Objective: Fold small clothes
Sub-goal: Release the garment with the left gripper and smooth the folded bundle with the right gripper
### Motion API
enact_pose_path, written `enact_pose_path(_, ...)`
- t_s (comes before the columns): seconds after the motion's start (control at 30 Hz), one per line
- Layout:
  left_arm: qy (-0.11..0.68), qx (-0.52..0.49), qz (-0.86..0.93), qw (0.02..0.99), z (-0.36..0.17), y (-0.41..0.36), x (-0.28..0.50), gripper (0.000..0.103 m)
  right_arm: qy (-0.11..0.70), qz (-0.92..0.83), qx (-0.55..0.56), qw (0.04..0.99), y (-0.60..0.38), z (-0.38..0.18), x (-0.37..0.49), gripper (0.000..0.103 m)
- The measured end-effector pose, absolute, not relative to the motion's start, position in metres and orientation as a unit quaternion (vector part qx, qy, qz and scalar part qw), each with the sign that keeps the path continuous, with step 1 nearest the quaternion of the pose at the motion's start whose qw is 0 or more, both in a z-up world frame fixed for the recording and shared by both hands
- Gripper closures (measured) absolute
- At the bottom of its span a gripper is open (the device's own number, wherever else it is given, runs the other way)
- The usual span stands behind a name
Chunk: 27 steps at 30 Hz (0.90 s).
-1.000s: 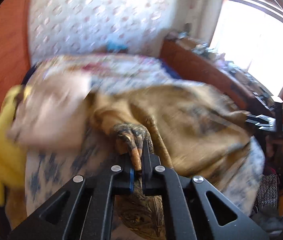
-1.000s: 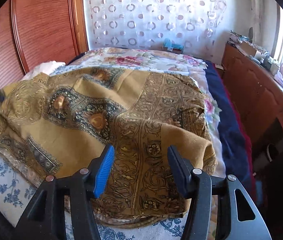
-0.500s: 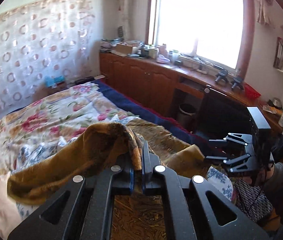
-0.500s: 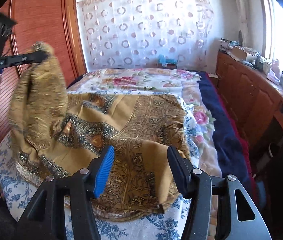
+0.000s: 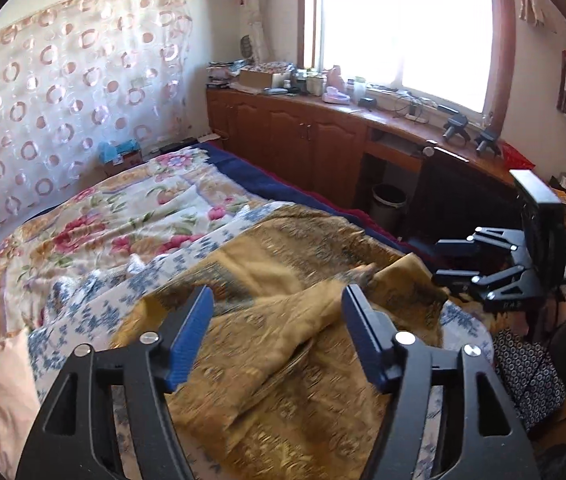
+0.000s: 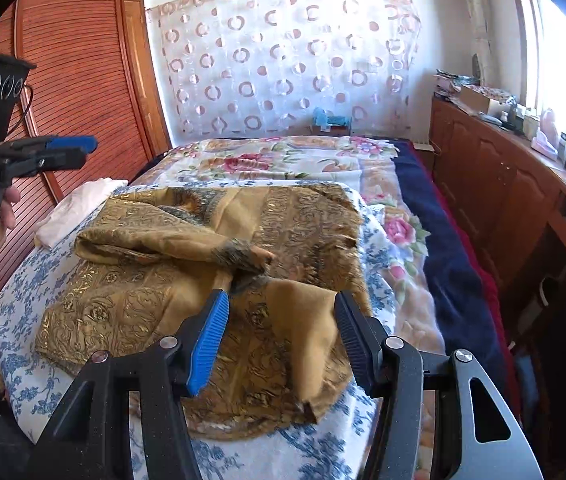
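Beside the white garment (image 6: pixel 79 208), at the wardrobe side of it, the left gripper (image 6: pixel 69 150) is seen with jaws opening and nothing between them; the mustard patterned cloth (image 6: pixel 155 304), gripped a second ago, is now dropped across itself (a loose first fold); nearest the cabinets the right gripper (image 6: pixel 281 338) is held half open, empty, over its near edge.

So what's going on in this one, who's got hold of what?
A person with a handheld gripper in each hand is folding a mustard patterned cloth on a bed. One corner is flopped across the middle, loosely and unevenly. The left gripper has nothing between its jaws, which are opening. The right gripper hovers open over the near edge, gripping nothing.
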<state>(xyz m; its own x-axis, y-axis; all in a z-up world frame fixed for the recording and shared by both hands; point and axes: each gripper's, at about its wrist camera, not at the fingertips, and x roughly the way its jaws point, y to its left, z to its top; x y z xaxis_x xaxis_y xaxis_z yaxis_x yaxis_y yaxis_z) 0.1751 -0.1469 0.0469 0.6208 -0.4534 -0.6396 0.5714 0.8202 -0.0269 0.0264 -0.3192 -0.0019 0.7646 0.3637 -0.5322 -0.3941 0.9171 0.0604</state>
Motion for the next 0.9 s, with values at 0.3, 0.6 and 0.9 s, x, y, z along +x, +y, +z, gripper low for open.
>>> enact_pose_path(0.3, 0.346, 0.053, -0.221, 0.910, 0.012, -0.066, 0.165, 0.028, 0.277, 0.267, -0.075, 0.920, -0.248, 0.005, 0.053, 0.046)
enact_pose_path(0.6, 0.348, 0.018, -0.161, 0.923, -0.012, -0.009, 0.148, 0.028, 0.278, 0.333, -0.130, 0.892, -0.148, 0.007, 0.081, 0.035)
enact_pose_path(0.9, 0.349, -0.009, -0.146, 0.925, -0.031, 0.021, 0.137, 0.028, 0.302, 0.387, -0.167, 0.855, -0.093, 0.000, 0.094, 0.034)
